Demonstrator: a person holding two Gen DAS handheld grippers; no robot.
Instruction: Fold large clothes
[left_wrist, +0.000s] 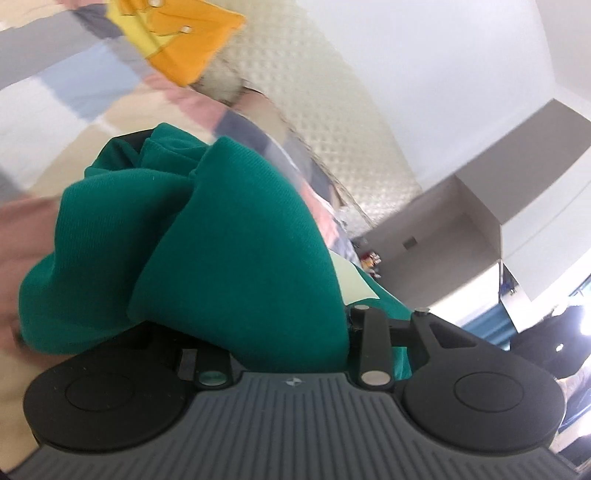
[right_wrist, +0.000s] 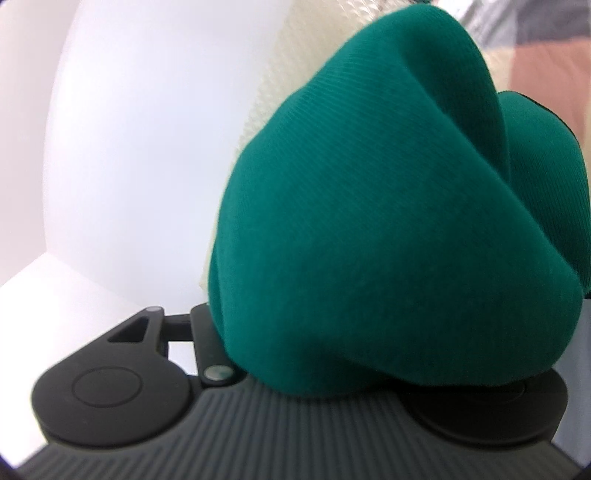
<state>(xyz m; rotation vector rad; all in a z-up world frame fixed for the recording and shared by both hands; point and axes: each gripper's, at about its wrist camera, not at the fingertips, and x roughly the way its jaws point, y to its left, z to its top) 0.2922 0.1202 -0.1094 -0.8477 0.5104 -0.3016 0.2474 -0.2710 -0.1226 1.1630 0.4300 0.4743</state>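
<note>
**Patchwork bed, yellow-orange piece on top**

A bed under a patchwork cover (left_wrist: 74, 99) of pale blue, grey, pink and cream blocks carries the things. A folded yellow and orange garment (left_wrist: 177, 37) with white buttons lies directly on it, near the cream quilted headboard (left_wrist: 314, 110).

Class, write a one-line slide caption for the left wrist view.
Left gripper bunches a green garment above a pastel patchwork bedspread, a yellow-orange item lying beyond.

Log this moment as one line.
left claw: gripping green garment | right claw: gripping same garment | yellow garment: on bed
</note>
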